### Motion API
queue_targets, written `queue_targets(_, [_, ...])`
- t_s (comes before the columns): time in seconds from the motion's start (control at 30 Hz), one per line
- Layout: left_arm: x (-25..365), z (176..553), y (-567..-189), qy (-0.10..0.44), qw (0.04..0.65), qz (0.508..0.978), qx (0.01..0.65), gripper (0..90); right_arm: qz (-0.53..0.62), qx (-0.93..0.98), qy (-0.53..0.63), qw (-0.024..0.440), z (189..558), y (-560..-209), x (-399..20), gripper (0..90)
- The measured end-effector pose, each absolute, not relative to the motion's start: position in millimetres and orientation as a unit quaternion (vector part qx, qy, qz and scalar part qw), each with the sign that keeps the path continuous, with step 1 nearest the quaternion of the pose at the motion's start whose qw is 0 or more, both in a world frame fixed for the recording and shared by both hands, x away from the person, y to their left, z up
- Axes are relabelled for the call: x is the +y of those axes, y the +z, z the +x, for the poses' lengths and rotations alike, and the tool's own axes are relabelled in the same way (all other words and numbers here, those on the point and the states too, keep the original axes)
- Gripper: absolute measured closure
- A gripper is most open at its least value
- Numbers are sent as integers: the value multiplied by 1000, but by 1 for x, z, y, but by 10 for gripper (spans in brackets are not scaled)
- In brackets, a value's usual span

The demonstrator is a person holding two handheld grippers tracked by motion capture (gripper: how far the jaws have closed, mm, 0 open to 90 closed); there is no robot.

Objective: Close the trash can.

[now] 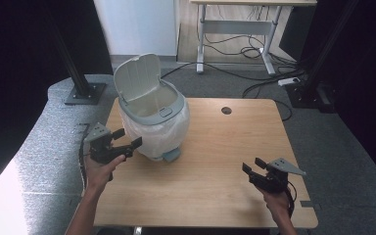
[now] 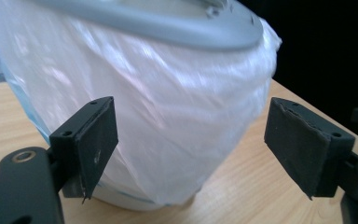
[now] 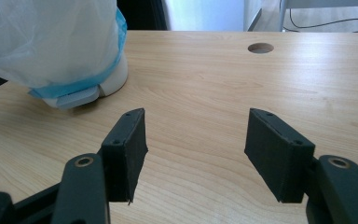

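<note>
We see the white plastic pedal bin with a grey rim and bag liner [image 1: 152,117] just ahead of our left tongs [image 1: 127,138], gaping and empty; our right tongs [image 1: 254,165], likewise open and empty, sit well apart over the wooden bench [image 1: 225,161].

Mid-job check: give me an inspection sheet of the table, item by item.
Surface: wooden table, one round hole near the far edge.
Job's things: white bin, lid up, plastic liner draped over its outside, pedal at its base.
Clutter: nothing seen.
Grippers: left gripper open, beside the bin, holding nothing; right gripper open above bare wood, holding nothing.
Cables: loose cables and a power strip on the floor behind.
Surroundings: grey carpet, second desk, black stands.
</note>
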State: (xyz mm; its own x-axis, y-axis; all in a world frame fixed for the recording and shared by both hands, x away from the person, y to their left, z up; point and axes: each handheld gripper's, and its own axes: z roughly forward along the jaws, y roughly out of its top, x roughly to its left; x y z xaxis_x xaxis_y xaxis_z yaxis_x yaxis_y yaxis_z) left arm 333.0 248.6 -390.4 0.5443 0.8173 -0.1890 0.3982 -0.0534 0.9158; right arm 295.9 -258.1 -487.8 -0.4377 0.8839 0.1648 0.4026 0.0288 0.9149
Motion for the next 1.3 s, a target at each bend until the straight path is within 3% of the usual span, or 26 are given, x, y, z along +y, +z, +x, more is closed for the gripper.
queue_targets(0.67, [253,360,-357,228,506,718,420,144,474,682,506,233,295,-492,-254,376])
queue_targets(1.3, [265,390,-337,240,517,701,429,130,474,682,503,239,292,-494,-255,374])
